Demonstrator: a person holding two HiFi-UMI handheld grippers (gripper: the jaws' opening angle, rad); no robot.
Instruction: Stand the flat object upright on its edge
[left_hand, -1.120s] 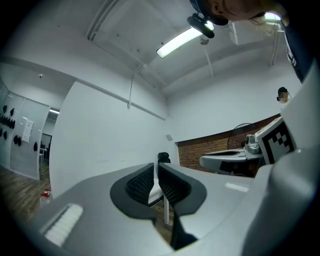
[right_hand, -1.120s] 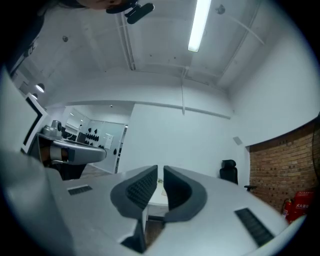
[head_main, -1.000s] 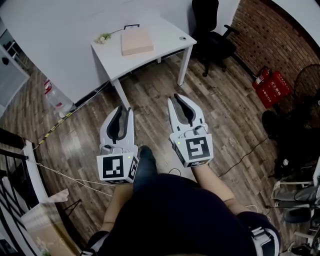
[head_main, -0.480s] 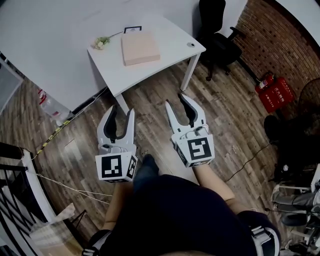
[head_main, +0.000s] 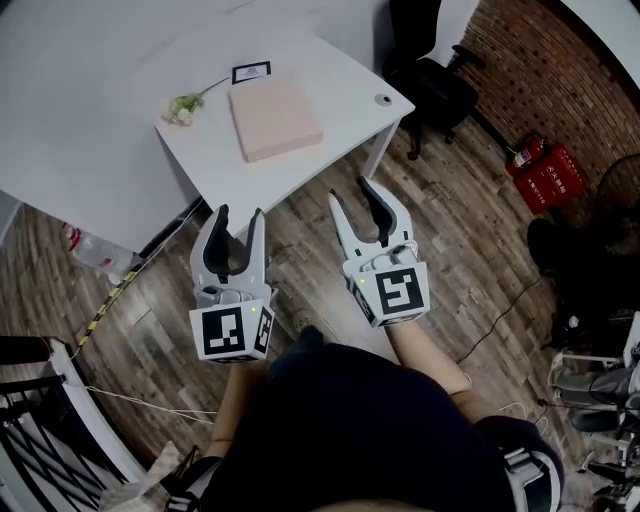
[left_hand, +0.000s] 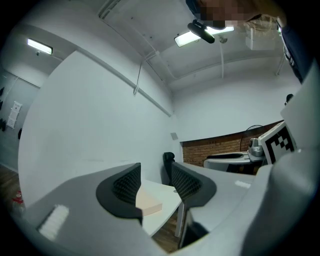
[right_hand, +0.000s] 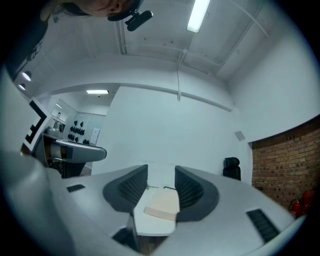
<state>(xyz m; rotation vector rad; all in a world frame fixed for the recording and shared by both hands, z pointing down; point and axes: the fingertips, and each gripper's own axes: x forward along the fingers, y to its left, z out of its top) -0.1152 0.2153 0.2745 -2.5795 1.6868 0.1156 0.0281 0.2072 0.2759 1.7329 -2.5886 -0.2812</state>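
White table (head_main: 345, 95) ahead, pink slab (head_main: 275, 113) flat on top.
Our left gripper (head_main: 238, 214) and right gripper (head_main: 352, 192), jaws just opening and empty, hover well short of it.

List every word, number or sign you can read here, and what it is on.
No text is readable.
Small black-framed card on the white table: print too small.
Red fire extinguishers: labels blurred.
Left gripper and right gripper cubes: square patterns, no words.

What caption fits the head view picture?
Left gripper and right gripper, jaws just opened, face the flat pink box on a table.
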